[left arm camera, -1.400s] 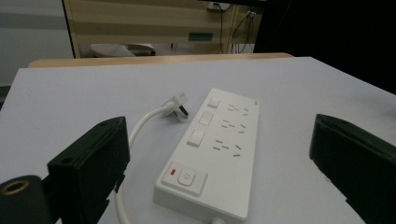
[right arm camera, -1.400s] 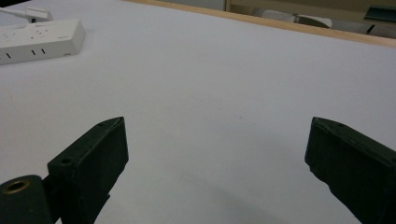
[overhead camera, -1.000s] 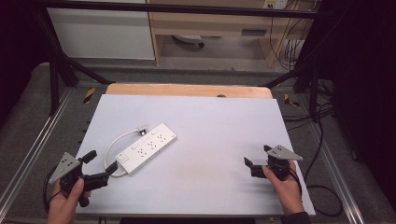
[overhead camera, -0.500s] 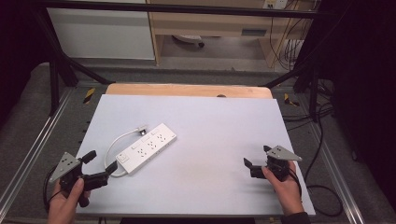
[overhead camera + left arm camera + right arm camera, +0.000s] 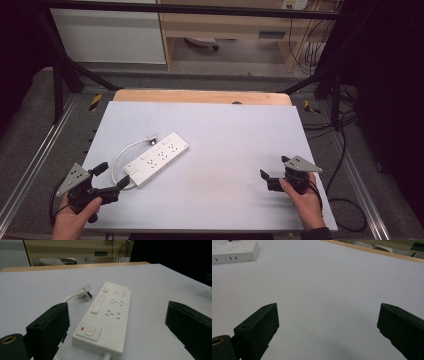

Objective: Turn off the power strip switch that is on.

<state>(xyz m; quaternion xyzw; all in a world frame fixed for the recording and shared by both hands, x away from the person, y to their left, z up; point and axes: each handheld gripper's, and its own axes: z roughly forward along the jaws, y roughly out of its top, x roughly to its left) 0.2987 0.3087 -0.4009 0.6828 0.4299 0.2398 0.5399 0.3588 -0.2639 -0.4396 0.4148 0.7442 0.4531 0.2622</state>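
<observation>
Lying untouched on the bench (image 5: 225,125), the white power strip (image 5: 157,159) is sitting exactly as a second ago, while the left tool (image 5: 111,177) (jaws spread wide, just beside its switch end) and the equally open right tool (image 5: 273,172) are holding still.

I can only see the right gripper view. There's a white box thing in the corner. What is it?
Observer: A white power strip lying flat on the table, with one big power button at its near end.
Operator: Does it have a wire?
Observer: Yes, a white cable loops round beside it and ends in a plug lying on the table.
Operator: Where's the other gripper?
Observer: The left gripper is at the table's near left corner, fingers open, pointing at the strip's button end.
</observation>
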